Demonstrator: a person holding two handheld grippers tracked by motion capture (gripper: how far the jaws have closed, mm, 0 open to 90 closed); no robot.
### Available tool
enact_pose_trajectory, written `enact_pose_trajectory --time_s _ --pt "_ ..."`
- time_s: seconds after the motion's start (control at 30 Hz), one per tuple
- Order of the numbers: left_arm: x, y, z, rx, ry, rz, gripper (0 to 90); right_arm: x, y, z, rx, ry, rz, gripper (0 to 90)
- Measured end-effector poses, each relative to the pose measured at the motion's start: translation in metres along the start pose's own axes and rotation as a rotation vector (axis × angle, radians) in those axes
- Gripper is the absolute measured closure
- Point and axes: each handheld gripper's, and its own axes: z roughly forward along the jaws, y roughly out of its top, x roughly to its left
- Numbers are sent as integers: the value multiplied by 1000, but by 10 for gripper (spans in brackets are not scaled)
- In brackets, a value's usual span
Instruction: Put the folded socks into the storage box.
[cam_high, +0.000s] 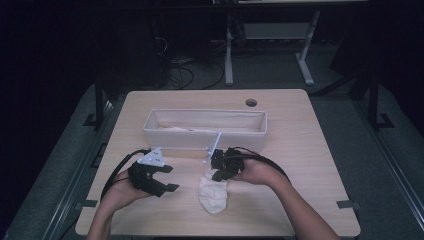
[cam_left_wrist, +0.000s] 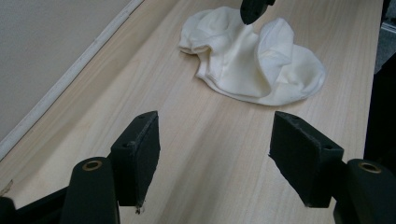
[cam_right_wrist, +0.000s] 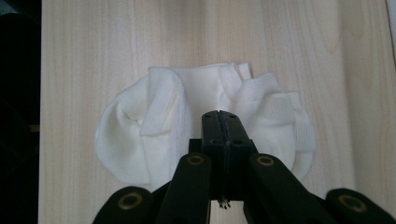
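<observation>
Gripping cream sock (cam_high: 213, 192) at table (cam_high: 310, 150) front centre, right gripper (cam_high: 218, 174) has jaws clenched on raised fold; pinched cloth hidden between pads. Left gripper (cam_high: 167, 178) rests near sock's left, jaws wide, nothing between. Sock: crumpled, folded over itself, ribbed cuff bunched beside jaws in right gripper view. White fabric bin (cam_high: 205, 128) just behind both grippers, contents hard to make out. Bare wood right of sock; front edge near.

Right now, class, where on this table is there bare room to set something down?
Free: the wood right of the white sock and fabric bin, and the strip behind the bin by the cable hole. Crowded: between the bin's front wall, left gripper and right gripper.
</observation>
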Motion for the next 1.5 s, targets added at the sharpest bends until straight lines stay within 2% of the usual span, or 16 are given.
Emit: enact_pose_trajectory --time_s 0.13,0.23,0.47,0.6,0.8,0.87,0.97,1.13,1.23,1.4,1.5 --pt "0 0 0 0 -4 -2 335 -2 2 6 17 20 2 894" --pt "0 -1 -1 -4 -12 -5 337 0 1 9 20 55 -2 894" --pt "-2 1 0 -1 -13 4 346 13 -3 5 10 102 -15 894" --pt "-3 2 1 2 -15 10 349 18 -9 10 16 111 -20 894" --pt "-4 3 2 2 -17 14 349 20 -17 25 57 112 -14 892" --pt "-3 3 2 2 -18 14 349 20 -18 25 61 103 -10 877" --pt "-3 3 1 1 -16 13 349 15 -18 16 15 75 13 857" --pt "-3 3 0 -4 -14 10 349 4 -12 5 -12 -33 36 805" --pt "-2 2 -1 0 -14 15 349 -3 -9 7 -21 -69 49 767" --pt "-2 2 -1 -6 -16 5 349 -7 -4 18 -17 -74 48 741" --pt "-2 1 -2 -6 -15 4 349 -11 -2 24 0 -67 52 797"
